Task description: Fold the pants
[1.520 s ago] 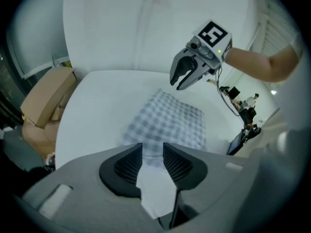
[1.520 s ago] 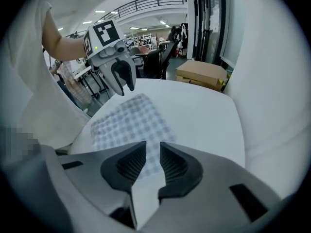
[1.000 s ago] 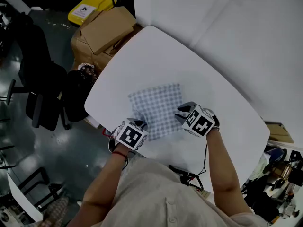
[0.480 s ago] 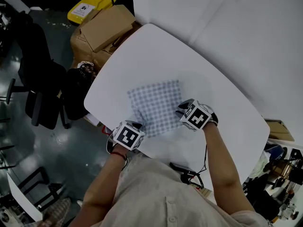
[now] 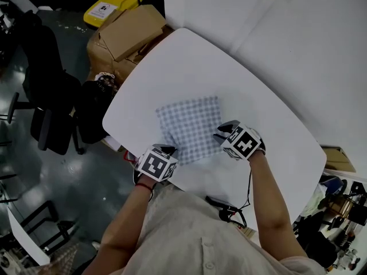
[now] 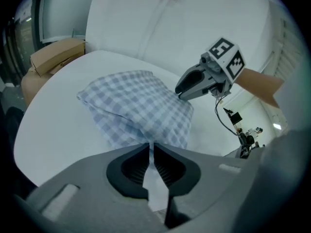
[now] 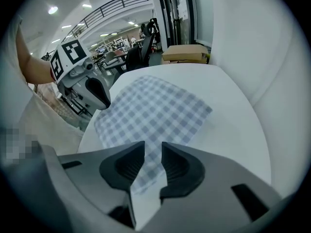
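The blue-and-white checked pants (image 5: 189, 128) lie folded into a rough square on the white table (image 5: 189, 62). My left gripper (image 5: 170, 149) is at their near left corner. In the left gripper view it (image 6: 150, 147) is shut, with a thin edge of the pants (image 6: 136, 106) pinched between the jaws. At the near right corner is my right gripper (image 5: 221, 133). Its jaws have just been opening. In the right gripper view it (image 7: 153, 152) stands slightly apart over the pants (image 7: 150, 110), which lie flat in the gap, unpressed.
Cardboard boxes (image 5: 123, 36) and a yellow bin (image 5: 109, 7) stand past the table's far left edge. A black chair (image 5: 51, 107) is on the left. A cable (image 5: 226, 208) hangs at the near table edge. A white panel rises on the right.
Both grippers stay at the near edge of the pants. The right gripper's cube has rolled a little. The pants have hardly shifted.
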### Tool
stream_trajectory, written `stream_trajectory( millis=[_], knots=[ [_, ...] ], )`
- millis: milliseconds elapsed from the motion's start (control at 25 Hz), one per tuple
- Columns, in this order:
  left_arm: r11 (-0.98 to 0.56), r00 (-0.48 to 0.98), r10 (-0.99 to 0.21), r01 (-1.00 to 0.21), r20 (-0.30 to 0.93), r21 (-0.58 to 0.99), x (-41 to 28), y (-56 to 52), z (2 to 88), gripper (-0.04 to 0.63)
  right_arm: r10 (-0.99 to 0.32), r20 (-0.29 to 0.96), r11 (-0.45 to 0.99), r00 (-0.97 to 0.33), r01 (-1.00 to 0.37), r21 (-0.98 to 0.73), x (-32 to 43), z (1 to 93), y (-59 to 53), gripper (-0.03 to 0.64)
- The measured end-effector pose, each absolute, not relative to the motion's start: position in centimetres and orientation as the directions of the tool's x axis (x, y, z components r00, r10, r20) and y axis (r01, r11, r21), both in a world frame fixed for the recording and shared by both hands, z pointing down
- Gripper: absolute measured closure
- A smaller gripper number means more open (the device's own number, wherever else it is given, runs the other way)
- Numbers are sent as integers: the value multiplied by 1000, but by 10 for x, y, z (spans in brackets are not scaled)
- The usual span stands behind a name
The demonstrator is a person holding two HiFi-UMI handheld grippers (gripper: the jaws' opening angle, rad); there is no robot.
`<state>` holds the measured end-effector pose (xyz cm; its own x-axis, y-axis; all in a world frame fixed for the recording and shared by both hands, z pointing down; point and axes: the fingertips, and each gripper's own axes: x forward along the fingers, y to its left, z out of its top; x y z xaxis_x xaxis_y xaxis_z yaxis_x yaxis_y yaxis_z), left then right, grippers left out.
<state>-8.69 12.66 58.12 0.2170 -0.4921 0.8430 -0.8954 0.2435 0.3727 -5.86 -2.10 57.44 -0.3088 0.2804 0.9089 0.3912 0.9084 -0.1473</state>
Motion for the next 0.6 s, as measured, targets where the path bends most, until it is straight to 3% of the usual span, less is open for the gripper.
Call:
stream_trajectory(
  millis=[80,160,400,600],
  knots=[
    [275,208,-491,-884,846,377,-90,125,584,571,281,908,909,-310,389,-148,-58,574,-20,497],
    [302,202,-506,-869,838,392,-94,123,585,482,281,908,911,-311,385,-150,-58,574,-20,495],
    [325,220,-582,-819,783,472,-102,112,575,476,280,907,913,-316,378,-151,-54,574,-19,495],
    [307,222,-564,-838,795,452,-101,105,569,477,281,905,915,-319,375,-151,-53,574,-19,495]
  ],
)
